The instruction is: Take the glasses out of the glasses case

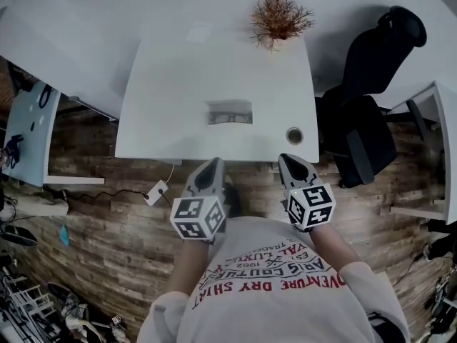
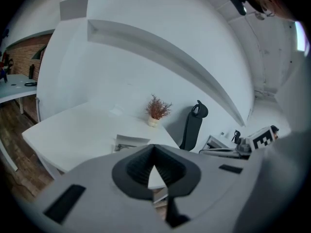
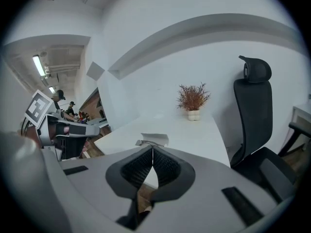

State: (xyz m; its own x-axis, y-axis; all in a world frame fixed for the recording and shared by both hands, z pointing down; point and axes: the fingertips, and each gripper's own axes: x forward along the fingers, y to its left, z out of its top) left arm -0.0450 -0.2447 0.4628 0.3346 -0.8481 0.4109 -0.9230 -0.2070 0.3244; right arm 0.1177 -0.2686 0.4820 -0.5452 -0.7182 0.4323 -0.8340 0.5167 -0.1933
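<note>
Left gripper [image 1: 213, 164] and right gripper [image 1: 288, 160] hang short of the worktop [image 1: 171, 113], jaws together, empty. Case [image 1: 212, 112] sits mid-front edge. Open early, pin it, lift glasses [image 1: 232, 117] gently.

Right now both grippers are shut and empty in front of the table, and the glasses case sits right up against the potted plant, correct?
Not quite. The head view shows the glasses case lying well apart from the potted plant, nearer the front edge of the table. The left gripper and right gripper are indeed shut and empty.
</note>
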